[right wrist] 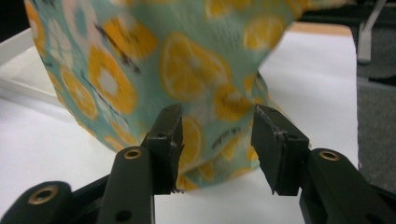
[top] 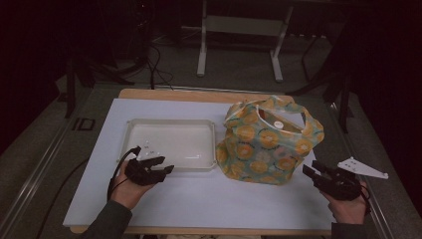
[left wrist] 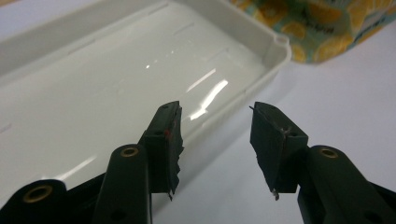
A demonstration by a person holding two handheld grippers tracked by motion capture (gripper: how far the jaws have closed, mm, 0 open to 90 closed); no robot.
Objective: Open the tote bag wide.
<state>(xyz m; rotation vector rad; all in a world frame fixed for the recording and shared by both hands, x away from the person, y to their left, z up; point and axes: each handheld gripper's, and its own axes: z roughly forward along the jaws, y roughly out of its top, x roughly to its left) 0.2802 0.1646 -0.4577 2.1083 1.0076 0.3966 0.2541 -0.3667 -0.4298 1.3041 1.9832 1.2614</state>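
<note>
Left tool [top: 165, 165] sits at the near edge of the white tray [top: 171, 124], jaws parted about halfway, nothing between them; in the left gripper view [left wrist: 215, 140] the jaws hang over the tray's [left wrist: 275, 51] near rim and the white counter [left wrist: 336, 93] top, not touching either. Tray lies flat on the left half of the counter [top: 199, 199], glossy inside. Just right of it, touching or nearly so at the corner, stands the lemon-print fabric bag [top: 263, 144], mouth open upward, handle loops up. Right tool [top: 311, 172] is near the bag's lower right side, jaws parted about halfway and holding nothing; in the right gripper view [right wrist: 217, 140] the bag [right wrist: 187, 70] fills the gap behind the jaws, pads clear of the cloth
</note>
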